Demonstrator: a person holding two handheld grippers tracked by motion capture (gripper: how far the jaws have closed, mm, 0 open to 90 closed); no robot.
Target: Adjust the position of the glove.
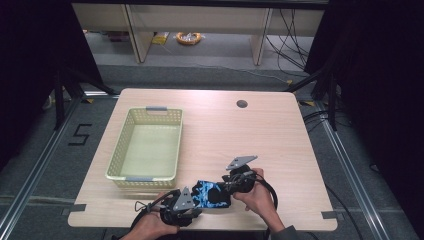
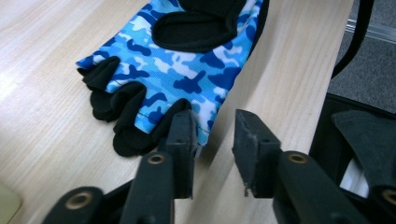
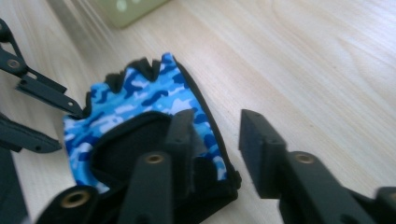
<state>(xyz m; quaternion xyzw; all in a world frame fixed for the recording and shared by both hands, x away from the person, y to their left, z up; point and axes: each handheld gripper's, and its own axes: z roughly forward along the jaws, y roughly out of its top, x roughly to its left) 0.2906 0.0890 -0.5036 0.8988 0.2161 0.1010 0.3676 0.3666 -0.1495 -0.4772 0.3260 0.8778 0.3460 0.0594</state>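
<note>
One glove (image 1: 212, 193), blue camo with black palm padding and fingerless, is seen lying flat on the tabletop (image 1: 260, 140) near its front edge, between the two grippers. Left gripper (image 2: 212, 128) is parted about halfway; its jaws stand at the finger end of the glove, one pad over the fabric edge, the other over bare wood, nothing clamped. Right gripper (image 3: 215, 135) is likewise parted partway at the cuff end, one jaw above the black cuff, the other beside it, no grip seen. In the high view both are placed at the glove's ends, left gripper (image 1: 186, 206) near the front edge, right gripper (image 1: 234, 184) on the far side of the glove. Basket (image 1: 122, 150), pale yellow and empty, sits ahead and to the left of the left gripper, well apart from the glove. Judged progress: glove is laid out, released; transfer to the basket, if intended, is not yet done.
</note>
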